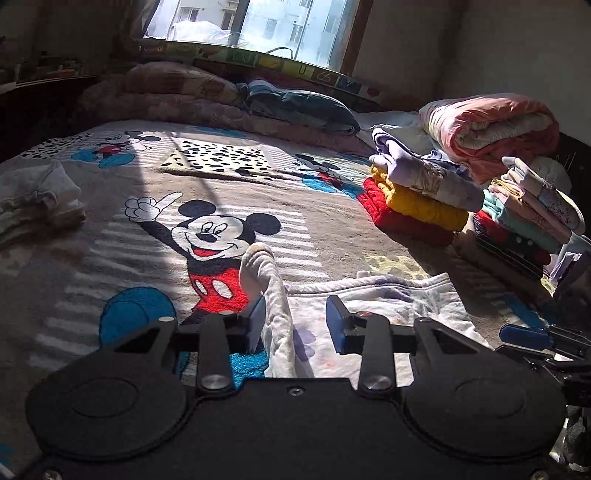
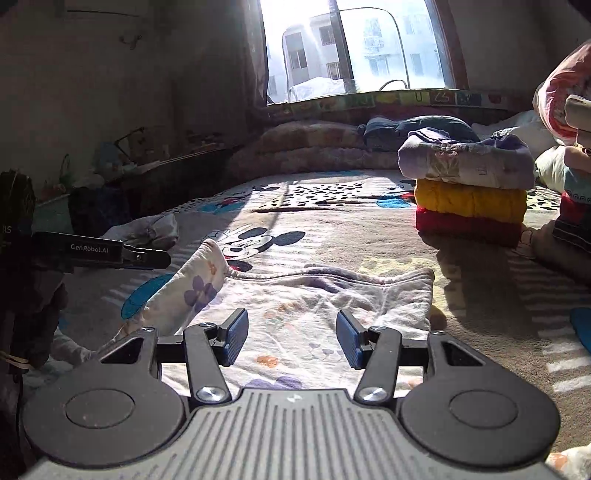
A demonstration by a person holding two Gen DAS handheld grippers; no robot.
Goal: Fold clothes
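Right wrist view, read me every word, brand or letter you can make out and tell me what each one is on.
"CenRobot.AI": white print on the side of the left hand-held gripper.
"U": on a tile of the alphabet strip under the window.
The strip's other tiles are too blurred to read.
Mickey Mouse blanket: pictures only, no readable words.

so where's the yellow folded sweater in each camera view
Left wrist view: the yellow folded sweater is right of centre, mid-height, in a stack between a red garment below and a lilac one on top.
Right wrist view: same sweater, upper right, in the same stack.
Shared landmark: the window behind the bed.
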